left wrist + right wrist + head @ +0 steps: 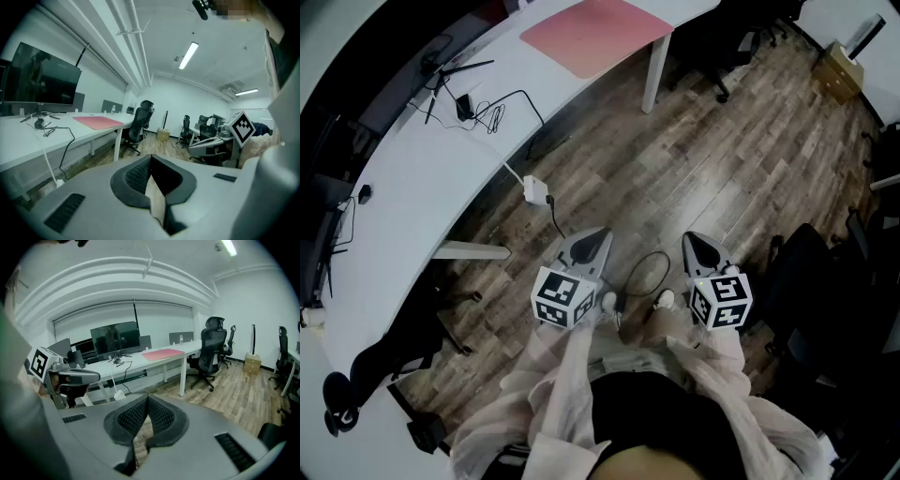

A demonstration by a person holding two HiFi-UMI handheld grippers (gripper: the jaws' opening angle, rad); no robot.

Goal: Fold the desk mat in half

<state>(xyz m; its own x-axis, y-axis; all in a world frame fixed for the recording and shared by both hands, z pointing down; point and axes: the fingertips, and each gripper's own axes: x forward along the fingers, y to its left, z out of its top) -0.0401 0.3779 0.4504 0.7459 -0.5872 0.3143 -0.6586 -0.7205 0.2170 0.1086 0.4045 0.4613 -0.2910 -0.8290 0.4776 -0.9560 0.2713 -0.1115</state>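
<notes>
The pink desk mat [595, 33] lies flat and unfolded near the far end of the long white desk [422, 187]. It also shows in the left gripper view as the mat [98, 122] and in the right gripper view as the mat [163, 354]. I stand on the wooden floor well away from it. My left gripper [598, 234] and right gripper [694, 241] are held side by side close to my body, above the floor. The left gripper [151, 159] has its jaws together with nothing between them. So does the right gripper [147, 399].
A monitor [115, 338], cables [483, 112] and a white power adapter [536, 190] on its cord sit along the desk. Black office chairs [208, 355] stand by the desk end and at the right. A cardboard box [839, 67] rests on the floor far right.
</notes>
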